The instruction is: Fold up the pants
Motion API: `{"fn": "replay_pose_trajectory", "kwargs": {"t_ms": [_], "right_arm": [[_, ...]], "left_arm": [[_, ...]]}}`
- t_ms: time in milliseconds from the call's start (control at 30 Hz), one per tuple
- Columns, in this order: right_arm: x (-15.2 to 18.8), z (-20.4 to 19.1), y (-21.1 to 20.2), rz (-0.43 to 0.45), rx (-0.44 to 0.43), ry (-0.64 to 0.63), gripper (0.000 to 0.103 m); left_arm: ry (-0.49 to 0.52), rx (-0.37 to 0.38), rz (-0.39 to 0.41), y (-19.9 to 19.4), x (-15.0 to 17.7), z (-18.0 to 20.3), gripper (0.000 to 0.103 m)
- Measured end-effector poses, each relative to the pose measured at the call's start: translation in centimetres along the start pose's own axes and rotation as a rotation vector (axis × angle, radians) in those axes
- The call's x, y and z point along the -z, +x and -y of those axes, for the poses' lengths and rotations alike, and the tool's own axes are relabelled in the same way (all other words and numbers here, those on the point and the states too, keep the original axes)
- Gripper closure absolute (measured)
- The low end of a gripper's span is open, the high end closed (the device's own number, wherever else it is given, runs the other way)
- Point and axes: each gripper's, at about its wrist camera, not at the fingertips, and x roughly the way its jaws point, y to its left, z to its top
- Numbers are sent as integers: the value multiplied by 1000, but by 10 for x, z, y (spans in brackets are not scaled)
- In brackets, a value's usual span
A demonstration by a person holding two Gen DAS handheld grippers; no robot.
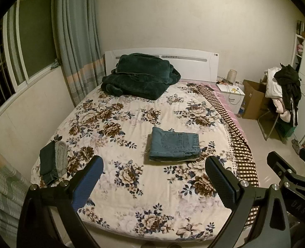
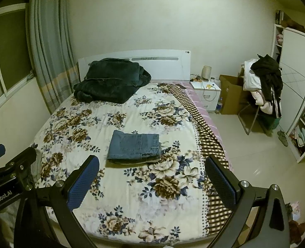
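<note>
A pair of blue denim pants (image 1: 174, 145) (image 2: 134, 145), folded into a neat rectangle, lies near the middle of the bed with the cream floral quilt (image 1: 119, 188) (image 2: 119, 186). The left gripper (image 1: 152, 183) and right gripper (image 2: 151, 180) hang above the foot of the bed, jaws spread wide and holding nothing, well apart from the pants. A dark green plush blanket (image 1: 141, 75) (image 2: 111, 78) is heaped by the white headboard (image 1: 193, 66) (image 2: 165, 66)
</note>
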Motion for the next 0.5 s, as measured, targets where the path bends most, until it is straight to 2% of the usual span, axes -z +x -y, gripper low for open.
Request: {"fn": "replay_pose_trajectory", "kwargs": {"t_ms": [500], "right_arm": [[-1, 0, 0, 0, -2, 2, 0]], "left_arm": [[0, -3, 2, -1, 1, 1, 3]]}}
